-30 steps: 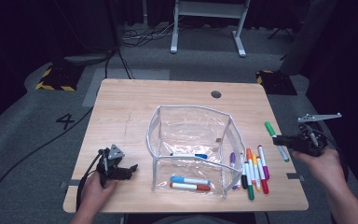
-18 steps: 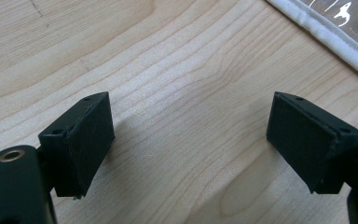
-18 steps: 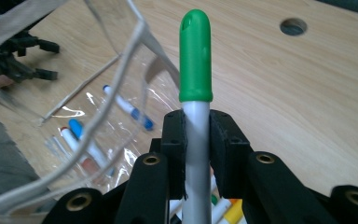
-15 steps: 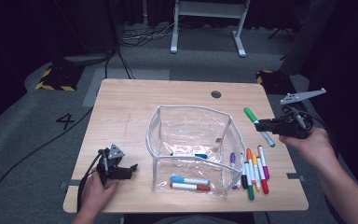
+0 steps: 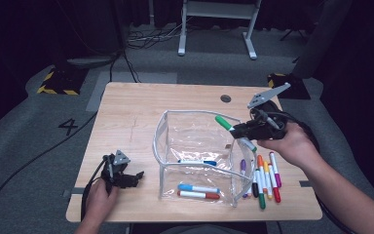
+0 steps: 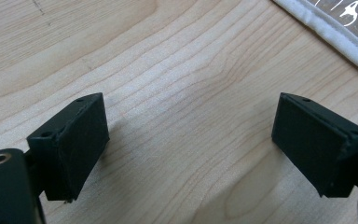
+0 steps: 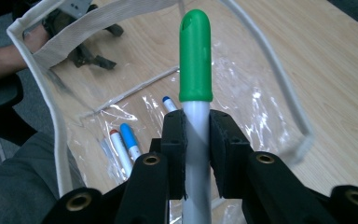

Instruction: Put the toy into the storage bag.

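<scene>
Right claw [image 7: 196, 154] clamped on green-capped marker [image 7: 195, 60] at mid-barrel, over clear pouch [image 5: 163, 146] rim. Light, stiff, slick plastic; best gripped across barrel, below cap. Left claw [image 6: 189, 144] wide open, empty, jaws just widened, low over table [image 6: 168, 60].

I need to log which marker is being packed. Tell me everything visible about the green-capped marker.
The green-capped marker has a white barrel and a rounded, glossy green cap that looks like plastic. The right gripper is shut on its barrel just below the cap. It is held off the table, cap pointing over the rim of the clear pouch.
</scene>
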The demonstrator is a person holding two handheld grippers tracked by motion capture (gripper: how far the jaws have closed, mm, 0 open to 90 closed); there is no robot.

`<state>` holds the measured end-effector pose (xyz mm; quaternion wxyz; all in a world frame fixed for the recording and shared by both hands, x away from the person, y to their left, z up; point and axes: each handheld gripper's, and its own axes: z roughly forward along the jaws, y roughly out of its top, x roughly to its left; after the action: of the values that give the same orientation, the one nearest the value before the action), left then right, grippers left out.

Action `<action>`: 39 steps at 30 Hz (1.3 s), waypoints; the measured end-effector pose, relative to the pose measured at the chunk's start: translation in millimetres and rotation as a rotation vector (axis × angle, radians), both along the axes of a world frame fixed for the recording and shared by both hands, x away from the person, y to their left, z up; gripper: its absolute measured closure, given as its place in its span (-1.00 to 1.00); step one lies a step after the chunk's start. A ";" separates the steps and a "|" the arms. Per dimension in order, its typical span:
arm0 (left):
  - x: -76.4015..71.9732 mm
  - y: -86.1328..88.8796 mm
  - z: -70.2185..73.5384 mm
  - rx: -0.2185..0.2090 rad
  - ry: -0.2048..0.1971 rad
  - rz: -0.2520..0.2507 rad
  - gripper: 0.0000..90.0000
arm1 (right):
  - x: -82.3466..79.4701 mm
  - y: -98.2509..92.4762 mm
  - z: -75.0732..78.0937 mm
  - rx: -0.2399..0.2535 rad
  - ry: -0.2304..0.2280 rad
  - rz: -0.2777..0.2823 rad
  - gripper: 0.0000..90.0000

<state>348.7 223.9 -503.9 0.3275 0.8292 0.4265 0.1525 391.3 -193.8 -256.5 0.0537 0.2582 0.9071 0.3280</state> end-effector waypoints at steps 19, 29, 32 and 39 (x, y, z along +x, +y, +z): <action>2.5 -1.2 -0.9 0.015 0.022 0.006 -1.00 | -2.1 76.5 -21.9 -0.092 0.078 0.200 0.70; 2.5 -1.2 -0.9 0.016 0.022 0.006 -1.00 | -3.7 99.1 -49.3 -0.169 0.144 0.276 0.70; 2.5 -1.2 -0.9 0.015 0.022 0.006 -1.00 | -3.0 103.9 -58.3 -0.195 0.167 0.288 0.70; 2.5 -1.2 -0.9 0.015 0.022 0.007 -1.00 | 0.4 113.3 -76.4 -0.244 0.209 0.308 0.70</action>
<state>351.2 222.6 -504.8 0.3160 0.8319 0.4316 0.1477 391.7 -80.5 -332.9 -0.0604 0.1407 0.9694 0.1917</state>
